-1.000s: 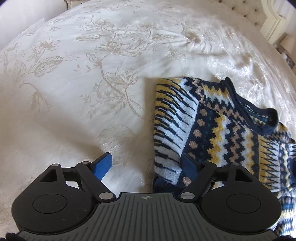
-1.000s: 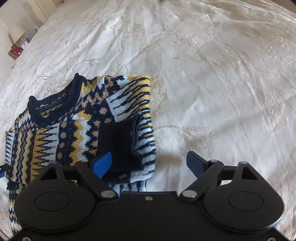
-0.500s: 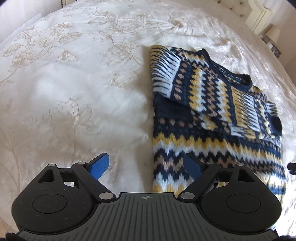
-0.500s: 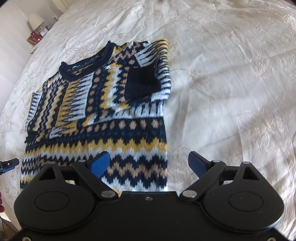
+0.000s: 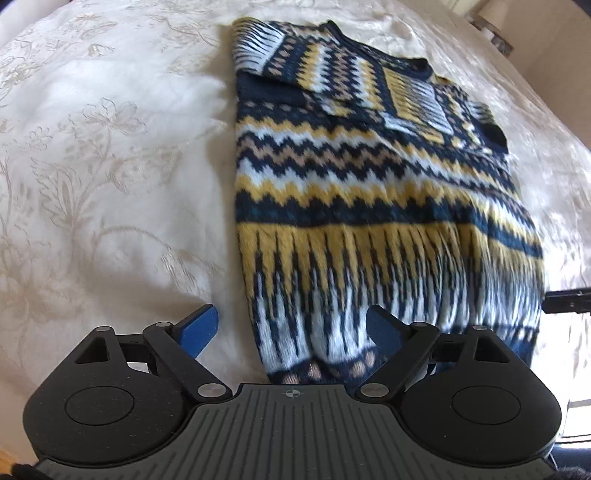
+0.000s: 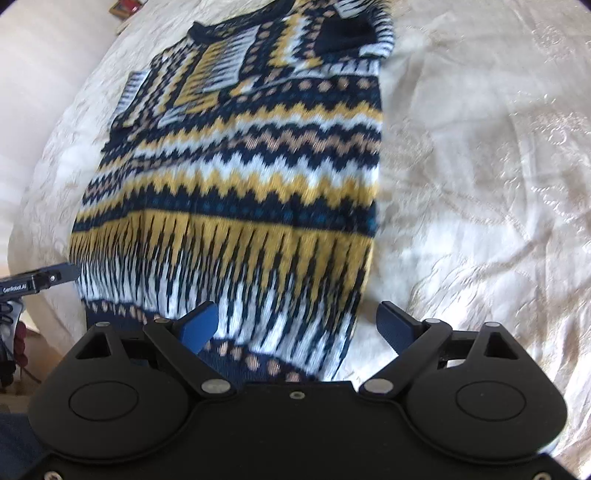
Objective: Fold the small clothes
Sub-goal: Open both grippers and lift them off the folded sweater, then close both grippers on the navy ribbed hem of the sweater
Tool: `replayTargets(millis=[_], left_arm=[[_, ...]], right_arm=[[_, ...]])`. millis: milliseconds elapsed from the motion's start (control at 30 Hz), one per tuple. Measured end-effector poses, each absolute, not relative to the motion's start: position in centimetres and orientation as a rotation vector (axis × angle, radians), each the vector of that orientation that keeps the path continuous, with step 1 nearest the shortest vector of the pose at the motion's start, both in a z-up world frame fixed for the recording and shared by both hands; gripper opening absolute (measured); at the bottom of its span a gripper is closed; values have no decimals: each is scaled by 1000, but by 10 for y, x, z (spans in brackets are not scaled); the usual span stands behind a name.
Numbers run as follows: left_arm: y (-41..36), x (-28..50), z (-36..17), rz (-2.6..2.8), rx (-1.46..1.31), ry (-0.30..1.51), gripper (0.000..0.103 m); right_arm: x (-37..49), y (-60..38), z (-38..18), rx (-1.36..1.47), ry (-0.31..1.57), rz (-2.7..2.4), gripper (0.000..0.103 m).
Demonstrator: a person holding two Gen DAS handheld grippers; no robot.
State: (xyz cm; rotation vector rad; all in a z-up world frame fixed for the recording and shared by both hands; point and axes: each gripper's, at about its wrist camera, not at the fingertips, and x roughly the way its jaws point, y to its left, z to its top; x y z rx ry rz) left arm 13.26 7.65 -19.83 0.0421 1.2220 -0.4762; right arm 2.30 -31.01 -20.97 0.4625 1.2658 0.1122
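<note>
A knitted sweater (image 5: 369, 177) in navy, yellow, white and tan zigzags lies flat on the bed, both sleeves folded over its chest, neckline far from me. My left gripper (image 5: 291, 328) hovers open over the hem's left corner, with one blue pad over the bedspread and the other over the knit. In the right wrist view the same sweater (image 6: 251, 177) fills the middle. My right gripper (image 6: 297, 325) stands open astride the hem's right corner. Neither gripper holds anything. The left gripper's fingertip (image 6: 55, 277) shows at the left edge of that view.
A cream floral bedspread (image 5: 103, 155) covers the bed on all sides of the sweater. A bedside table with a lamp (image 5: 495, 22) stands far right. The bed's near edge and floor (image 6: 22, 350) show at lower left in the right wrist view.
Both grippers have drawn back from the folded sleeves near the collar down to the sweater's hem. Both sleeves now lie released across the chest. The jaws stayed open.
</note>
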Motion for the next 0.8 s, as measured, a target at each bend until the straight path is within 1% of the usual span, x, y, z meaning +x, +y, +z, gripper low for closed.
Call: replayTargets(millis=[167, 367, 433, 500, 633, 800], left_arm=[[70, 107, -216, -522, 93, 1268, 87], [65, 101, -235, -494, 78, 1291, 88], [63, 103, -238, -490, 75, 1295, 93], [61, 104, -241, -486, 71, 1299, 95], [59, 105, -243, -475, 56, 1304, 102], [59, 103, -244, -416, 40, 1297, 102]], right_arm=[[6, -288, -223, 421, 1320, 206, 93], [-1, -278, -237, 459, 1324, 211, 95], [-1, -274, -242, 473, 1326, 221, 99], [0, -271, -248, 482, 1333, 234, 102], [1, -270, -257, 502, 1332, 247, 103], [-5, -282, -260, 584, 1301, 268, 103]])
